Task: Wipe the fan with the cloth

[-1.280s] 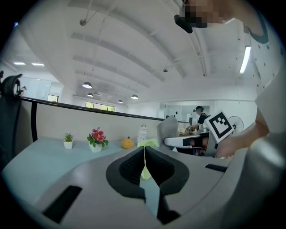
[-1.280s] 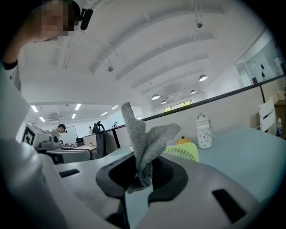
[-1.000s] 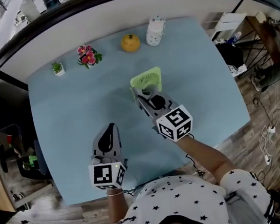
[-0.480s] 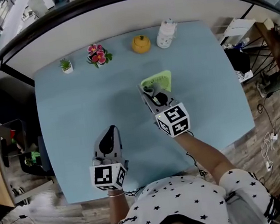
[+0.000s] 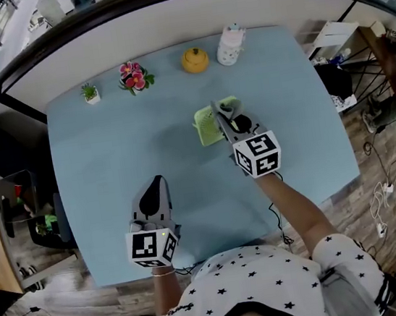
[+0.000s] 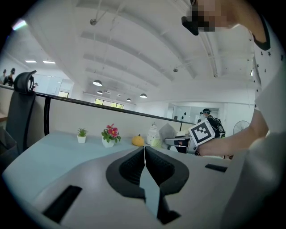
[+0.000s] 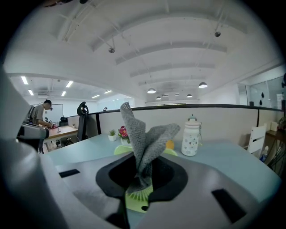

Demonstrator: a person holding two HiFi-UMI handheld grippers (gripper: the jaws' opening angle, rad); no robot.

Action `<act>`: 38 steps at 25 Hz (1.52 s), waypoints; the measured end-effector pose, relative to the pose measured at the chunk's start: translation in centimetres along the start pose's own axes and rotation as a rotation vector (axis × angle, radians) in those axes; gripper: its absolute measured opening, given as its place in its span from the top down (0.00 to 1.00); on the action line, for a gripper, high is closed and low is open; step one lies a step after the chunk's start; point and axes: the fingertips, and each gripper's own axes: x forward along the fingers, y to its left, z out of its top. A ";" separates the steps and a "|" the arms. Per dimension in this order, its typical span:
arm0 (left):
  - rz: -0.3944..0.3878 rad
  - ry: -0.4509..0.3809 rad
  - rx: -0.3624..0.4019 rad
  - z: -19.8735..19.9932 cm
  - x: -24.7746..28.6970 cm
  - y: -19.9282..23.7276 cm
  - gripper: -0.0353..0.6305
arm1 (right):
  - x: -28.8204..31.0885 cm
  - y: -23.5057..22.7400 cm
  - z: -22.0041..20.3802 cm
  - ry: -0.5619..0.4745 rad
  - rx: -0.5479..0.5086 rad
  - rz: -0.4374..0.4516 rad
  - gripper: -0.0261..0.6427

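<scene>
Your right gripper point(image 5: 220, 117), arm stretched forward over mid-table, is clamped on the crumpled grey knitted cloth point(image 7: 144, 141), just above the small light-green fan point(image 5: 207, 126). Which way the fan faces, I can't tell. Your left gripper point(image 5: 155, 184) rests closed and empty near the light-blue table point(image 5: 102, 152)'s front edge, with bare room between.

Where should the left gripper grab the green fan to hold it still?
Probably the fan's bare left rim, coming in from the left with the left gripper. That edge looks thin enough to pinch and is free; the right gripper and its cloth cover the right side.
</scene>
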 end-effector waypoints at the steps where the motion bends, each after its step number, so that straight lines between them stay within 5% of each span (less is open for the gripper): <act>1: -0.003 0.001 0.001 0.0 0.0 -0.2 0.90 | -0.2 -0.7 0.0 0.001 0.002 -0.014 0.89; 10: -0.013 0.008 0.014 0.1 -0.3 -0.8 0.90 | -1.5 -5.8 -2.7 0.053 0.040 -0.125 0.89; 21: -0.008 0.012 0.020 0.1 -0.9 -1.4 0.90 | -1.8 -6.0 -3.0 0.045 0.077 -0.130 0.89; 31: -0.019 -0.014 0.002 0.6 -1.1 -1.4 0.90 | -0.5 3.5 -1.2 -0.001 -0.041 0.062 0.89; 38: -0.007 -0.013 -0.011 0.2 -1.5 0.1 0.90 | 1.2 6.4 -3.4 0.055 -0.062 0.088 0.89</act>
